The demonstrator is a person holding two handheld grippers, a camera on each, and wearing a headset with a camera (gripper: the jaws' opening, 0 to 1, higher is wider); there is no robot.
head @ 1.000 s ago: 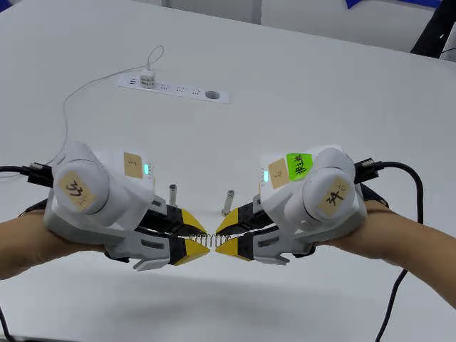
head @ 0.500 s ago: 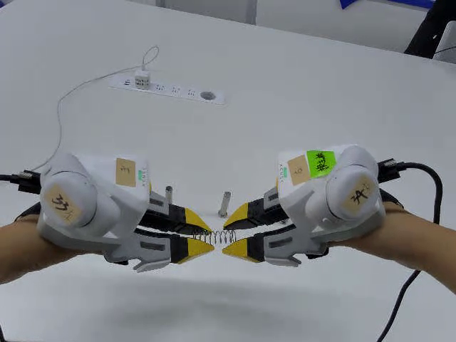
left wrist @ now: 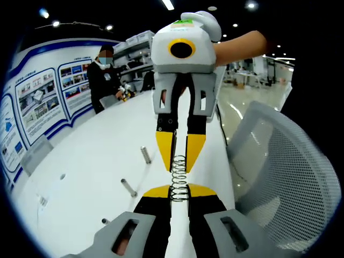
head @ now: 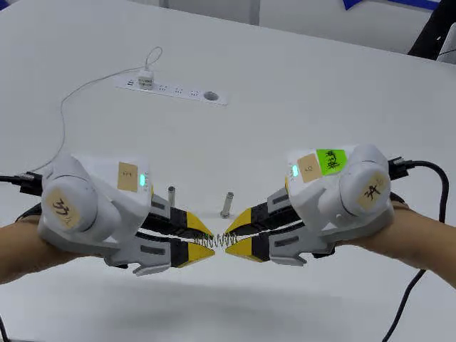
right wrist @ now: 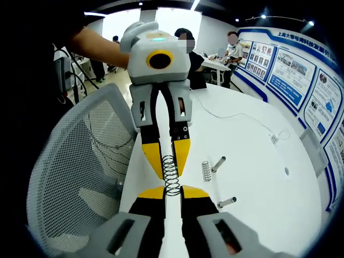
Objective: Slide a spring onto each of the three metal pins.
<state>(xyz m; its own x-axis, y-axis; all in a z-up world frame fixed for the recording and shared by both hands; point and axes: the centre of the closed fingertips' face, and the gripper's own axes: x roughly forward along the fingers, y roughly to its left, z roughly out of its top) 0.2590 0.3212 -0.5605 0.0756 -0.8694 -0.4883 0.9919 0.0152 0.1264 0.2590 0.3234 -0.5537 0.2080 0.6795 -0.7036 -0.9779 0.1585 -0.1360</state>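
One spring (head: 219, 242) spans my two tools by the table's (head: 320, 92) near edge: the left gripper (head: 203, 242) is clamped on one end, the right gripper (head: 235, 241) on the other. Just beyond stand a bare pin (head: 171, 192) and a second pin (head: 228, 203). I judge threading not yet begun; next, one side must release so the other can line the coil over a pin
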